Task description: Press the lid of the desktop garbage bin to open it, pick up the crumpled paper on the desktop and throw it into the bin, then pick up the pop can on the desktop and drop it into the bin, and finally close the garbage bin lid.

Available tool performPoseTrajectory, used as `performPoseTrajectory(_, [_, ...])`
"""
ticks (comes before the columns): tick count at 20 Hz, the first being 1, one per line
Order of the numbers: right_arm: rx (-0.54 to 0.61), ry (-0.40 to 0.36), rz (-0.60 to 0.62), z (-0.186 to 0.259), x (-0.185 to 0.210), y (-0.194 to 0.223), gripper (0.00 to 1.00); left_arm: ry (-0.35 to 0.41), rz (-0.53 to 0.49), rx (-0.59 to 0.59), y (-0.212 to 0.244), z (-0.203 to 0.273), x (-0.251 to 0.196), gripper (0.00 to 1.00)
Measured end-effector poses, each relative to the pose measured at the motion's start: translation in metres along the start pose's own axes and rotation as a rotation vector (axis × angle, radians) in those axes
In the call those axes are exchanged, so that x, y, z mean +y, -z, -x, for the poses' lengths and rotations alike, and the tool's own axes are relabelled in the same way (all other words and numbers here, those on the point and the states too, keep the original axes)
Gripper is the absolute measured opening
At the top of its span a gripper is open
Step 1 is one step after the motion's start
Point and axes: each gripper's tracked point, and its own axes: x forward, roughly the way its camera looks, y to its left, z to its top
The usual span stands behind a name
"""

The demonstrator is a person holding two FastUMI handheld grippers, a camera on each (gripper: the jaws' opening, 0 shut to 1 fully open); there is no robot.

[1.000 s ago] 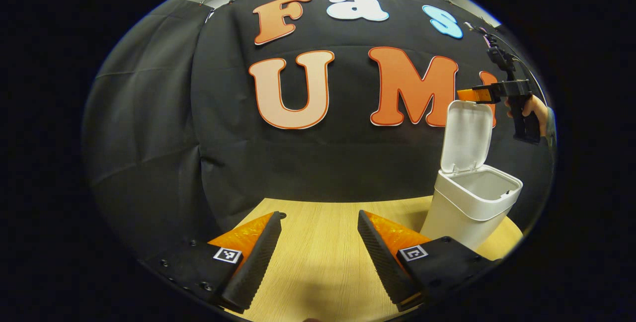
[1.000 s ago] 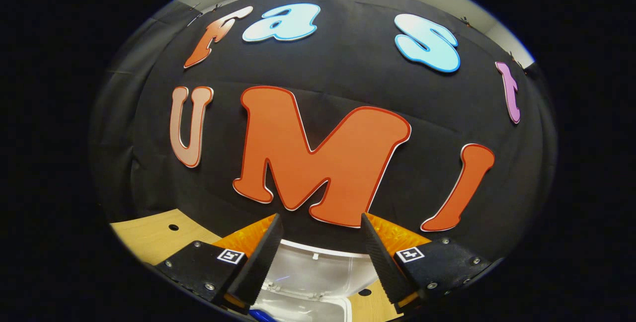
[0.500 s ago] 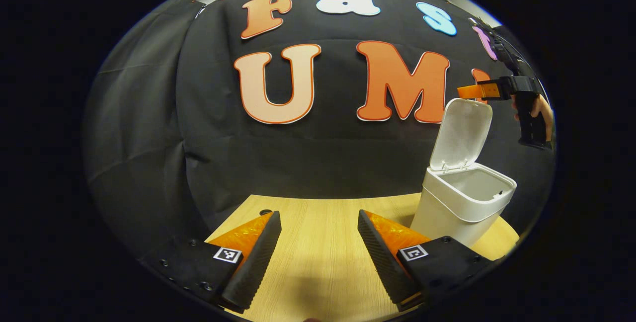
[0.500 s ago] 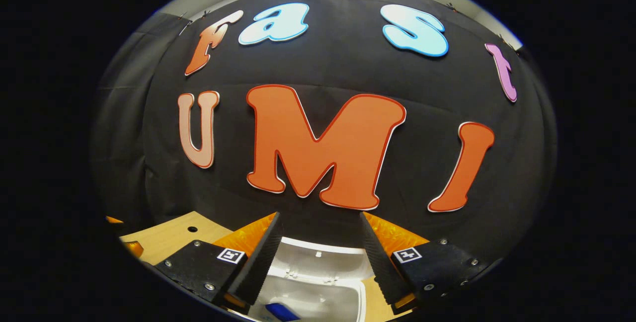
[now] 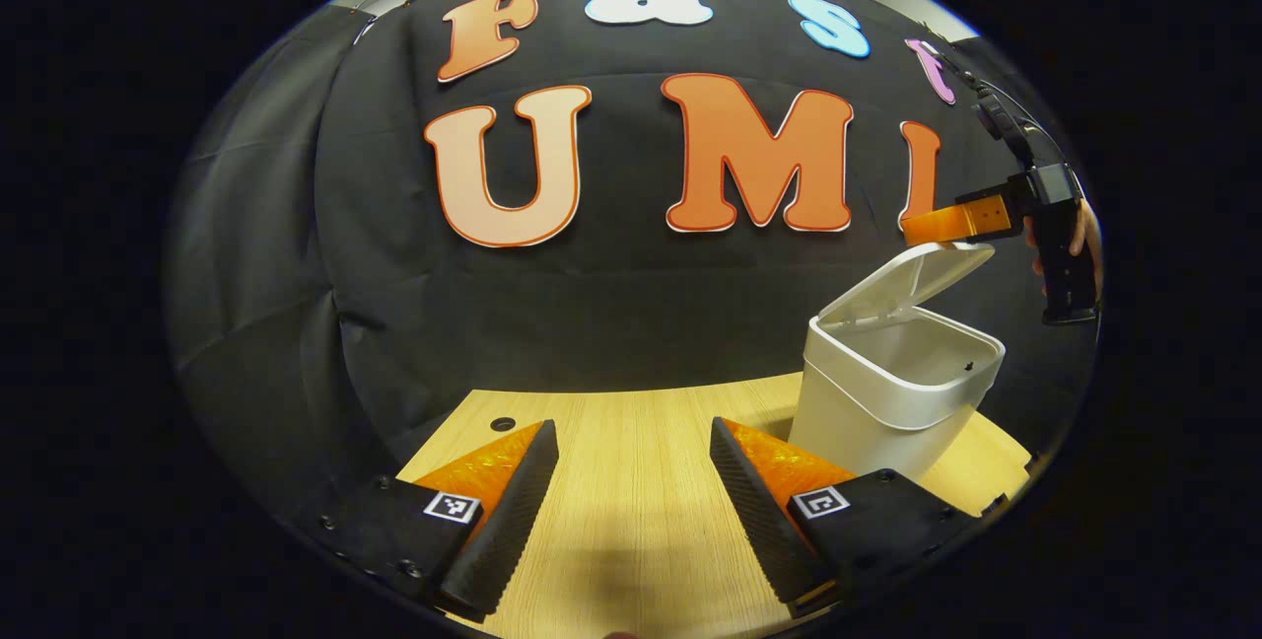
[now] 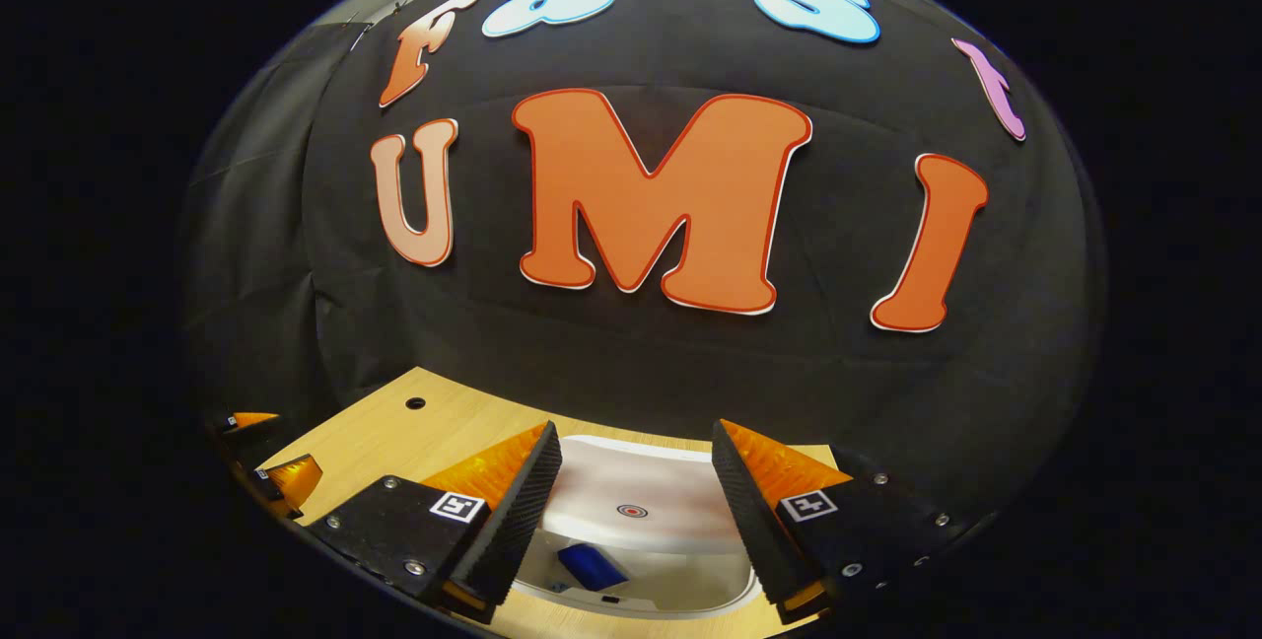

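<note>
Bin (image 5: 877, 402) first: the white desktop garbage bin stands on the wooden table (image 5: 631, 491) at about 4 o'clock in the left gripper view, close to the booth's black cloth wall. Its lid (image 5: 912, 276) is hinged at the back and tilted partway down, leaving a wedge-shaped gap above the rim. The right gripper (image 5: 932, 225) rests on the lid's raised front edge, at roughly 3 o'clock, with a hand (image 5: 1085, 240) on its grip behind it.

From the right gripper view, the lid (image 6: 636, 496) lies just beyond the gripper's own fingertips, at 6 o'clock, with a small red ring mark on its top. Under its front edge the bin's inside (image 6: 641, 575) is visible, and a blue object (image 6: 590, 565), apparently the pop can, lies in it. I cannot make out any crumpled paper in there.

Both grippers have their fingers spread wide with nothing between them. The left gripper (image 5: 631, 442) hovers over bare tabletop at 6 o'clock, well apart from the bin. Its tips (image 6: 266, 466) also peek in at 8 o'clock of the right gripper view.
</note>
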Motion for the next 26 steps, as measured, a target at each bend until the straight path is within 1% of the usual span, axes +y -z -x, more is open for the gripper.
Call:
performPoseTrajectory(6, [0.101,-0.012,-0.054,0.014,0.007,0.053,0.93,0.023,-0.017,0.012,0.004,0.004,-0.01,0.99])
performPoseTrajectory(12, [0.157,-0.009,-0.098,0.028,0.005,0.079,0.92,0.033,-0.029,0.025,0.01,0.005,-0.016,0.99])
performPoseTrajectory(15, [0.183,-0.006,-0.104,0.031,0.005,0.09,0.88,0.031,-0.036,0.032,0.012,0.005,-0.016,0.99])
performPoseTrajectory(16, [0.192,-0.006,-0.098,0.032,0.006,0.095,0.86,0.029,-0.039,0.031,0.012,0.005,-0.016,0.99])
performPoseTrajectory(19, [0.205,-0.003,-0.086,0.036,0.006,0.101,0.75,0.03,-0.047,0.019,0.009,0.003,-0.017,0.99])
performPoseTrajectory(20, [0.199,-0.002,-0.091,0.036,0.007,0.101,0.74,0.032,-0.048,0.019,0.008,0.002,-0.018,0.99])
performPoseTrajectory(21, [0.205,-0.003,-0.093,0.038,0.008,0.101,0.7,0.035,-0.047,0.021,0.009,0.001,-0.02,0.99])
performPoseTrajectory(22, [0.198,-0.008,-0.091,0.039,0.01,0.099,0.68,0.039,-0.046,0.025,0.01,0.0,-0.022,0.99])
performPoseTrajectory(23, [0.2,-0.015,-0.083,0.038,0.012,0.101,0.63,0.044,-0.045,0.026,0.009,-0.001,-0.024,0.99])
performPoseTrajectory(24, [0.204,-0.02,-0.079,0.038,0.013,0.103,0.6,0.048,-0.045,0.027,0.01,-0.001,-0.026,0.99])
performPoseTrajectory(25, [0.213,-0.025,-0.083,0.039,0.014,0.103,0.55,0.053,-0.045,0.027,0.01,-0.002,-0.027,0.99])
performPoseTrajectory(26, [0.219,-0.028,-0.097,0.038,0.015,0.103,0.54,0.056,-0.047,0.029,0.011,-0.002,-0.028,0.99])
